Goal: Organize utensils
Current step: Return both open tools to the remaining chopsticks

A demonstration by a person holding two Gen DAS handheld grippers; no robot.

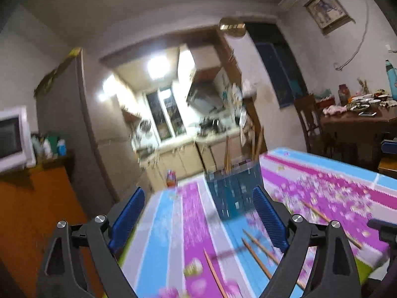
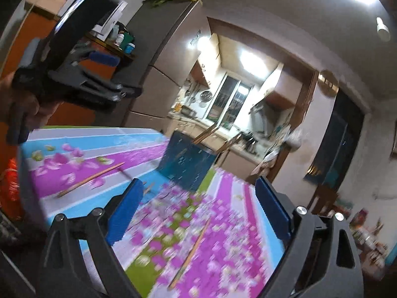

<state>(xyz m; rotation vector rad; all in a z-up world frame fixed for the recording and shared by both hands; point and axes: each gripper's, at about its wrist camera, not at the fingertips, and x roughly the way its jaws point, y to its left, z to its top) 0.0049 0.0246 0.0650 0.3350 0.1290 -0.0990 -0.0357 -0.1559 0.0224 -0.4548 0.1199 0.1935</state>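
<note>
A blue utensil holder [image 1: 233,188] stands on the flowered tablecloth [image 1: 173,223] with a few chopsticks upright in it. Loose wooden chopsticks [image 1: 258,248] lie on the cloth in front of it, one more [image 1: 330,221] to the right. My left gripper [image 1: 198,193] is open and empty just short of the holder. In the right wrist view the holder [image 2: 188,161] sits ahead of my open, empty right gripper [image 2: 199,182]. One chopstick [image 2: 191,250] lies under that gripper and another [image 2: 91,178] to its left. The left gripper [image 2: 116,74], held in a hand, hangs at the upper left.
A small red jar [image 1: 171,177] stands at the table's far edge. An orange cabinet [image 1: 37,211] with a microwave [image 1: 12,139] and a grey fridge [image 1: 62,114] are on the left. A dark dining table [image 1: 359,121] with dishes and a chair [image 1: 307,119] are on the right.
</note>
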